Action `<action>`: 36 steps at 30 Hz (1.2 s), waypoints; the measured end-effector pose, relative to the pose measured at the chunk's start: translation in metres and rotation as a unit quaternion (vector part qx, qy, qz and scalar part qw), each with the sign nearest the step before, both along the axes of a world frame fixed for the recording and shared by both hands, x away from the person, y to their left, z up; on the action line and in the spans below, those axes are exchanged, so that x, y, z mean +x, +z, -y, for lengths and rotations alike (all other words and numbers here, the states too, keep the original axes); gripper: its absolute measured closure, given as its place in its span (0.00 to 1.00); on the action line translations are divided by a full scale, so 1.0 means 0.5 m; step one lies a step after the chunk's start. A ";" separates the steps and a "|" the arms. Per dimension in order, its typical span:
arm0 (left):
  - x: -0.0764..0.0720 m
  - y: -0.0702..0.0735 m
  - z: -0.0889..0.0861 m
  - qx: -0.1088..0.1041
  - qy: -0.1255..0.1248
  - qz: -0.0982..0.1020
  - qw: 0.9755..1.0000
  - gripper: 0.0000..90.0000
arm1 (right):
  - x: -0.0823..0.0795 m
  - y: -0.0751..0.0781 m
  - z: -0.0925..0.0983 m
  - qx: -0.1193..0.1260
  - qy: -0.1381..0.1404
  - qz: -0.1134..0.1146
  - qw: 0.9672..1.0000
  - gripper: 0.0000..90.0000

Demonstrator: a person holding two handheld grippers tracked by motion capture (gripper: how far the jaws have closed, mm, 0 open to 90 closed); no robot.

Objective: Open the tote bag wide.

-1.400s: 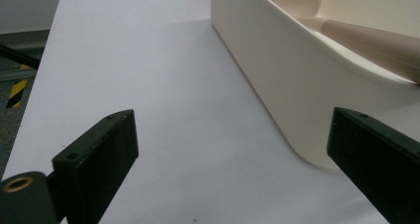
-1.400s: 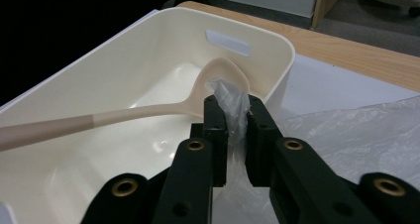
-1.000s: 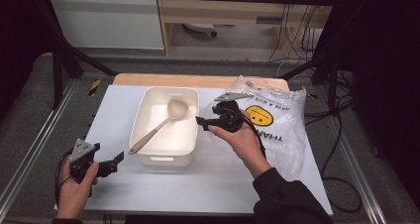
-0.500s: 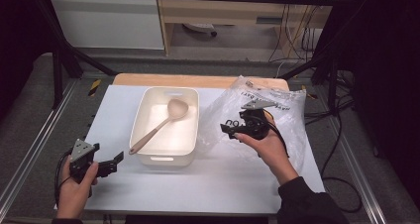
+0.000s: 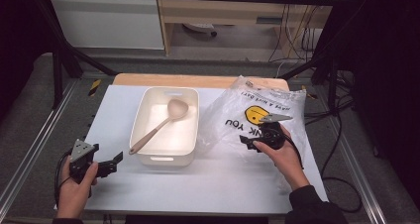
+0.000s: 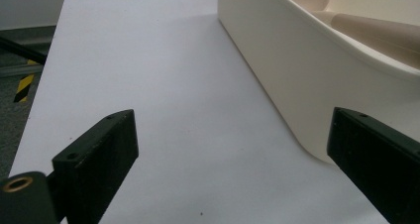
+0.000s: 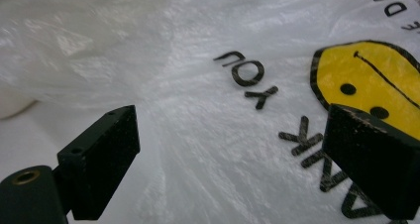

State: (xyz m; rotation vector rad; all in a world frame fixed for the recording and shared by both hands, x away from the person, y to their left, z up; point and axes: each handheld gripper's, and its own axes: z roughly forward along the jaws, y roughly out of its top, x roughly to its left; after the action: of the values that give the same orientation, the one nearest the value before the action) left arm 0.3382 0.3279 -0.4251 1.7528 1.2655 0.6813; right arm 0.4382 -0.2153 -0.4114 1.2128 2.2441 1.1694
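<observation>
The desk (image 5: 163, 194) carries everything, and the largest thing on it by spread is the plastic bag (image 5: 247, 120), which lies directly ahead of and under the right hand-held gripper (image 5: 246, 140), its printed smiley just to the far side of that tool. In my judgement the bag is very light, limp and slippery: it will crumple instead of lifting as a sheet, and a flat stretch offers nothing to pinch. The puffed, wrinkled film just ahead of the pads, near the lettering (image 7: 247, 78), looks the best place to take hold, since a raised fold gives the jaws two layers to bite on. The handles, at the far end beyond the smiley, cannot be made out clearly.

Next in size, the cream tub (image 5: 167, 126) stands well off to the side of the right hand-held gripper, and close ahead of the left hand-held gripper (image 5: 115, 162). A wooden spoon (image 5: 159, 125) lies slanted inside it.

The right hand-held gripper's jaws have just been opening and now stand wide with only bag film below them, nothing clamped. The left hand-held gripper also stands wide and empty over bare desk.
</observation>
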 end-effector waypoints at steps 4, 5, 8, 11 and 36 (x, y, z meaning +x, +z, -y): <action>0.000 0.000 0.001 0.000 -0.001 0.000 1.000 0.06 | 0.001 -0.029 0.010 -0.012 -0.011 -0.007 1.000 0.08; 0.000 0.000 0.001 0.000 -0.002 0.001 1.000 0.06 | 0.001 -0.035 0.011 -0.017 -0.008 -0.011 1.000 0.08; 0.000 0.001 0.000 0.000 -0.002 0.002 1.000 0.06 | -0.004 -0.053 0.010 -0.036 -0.005 -0.025 0.999 0.07; 0.000 0.002 0.001 0.000 -0.004 0.002 1.000 0.06 | -0.006 -0.067 0.010 -0.038 -0.004 -0.036 0.999 0.07; 0.000 0.001 0.002 0.001 -0.005 0.000 1.000 0.06 | -0.011 -0.087 0.025 -0.060 -0.026 -0.029 0.997 0.48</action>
State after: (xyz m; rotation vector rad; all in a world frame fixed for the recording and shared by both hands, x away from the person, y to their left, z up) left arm 0.3382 0.3270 -0.4245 1.7594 1.2551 0.6774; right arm 0.4325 -0.2278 -0.4551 1.2652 2.2744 0.9778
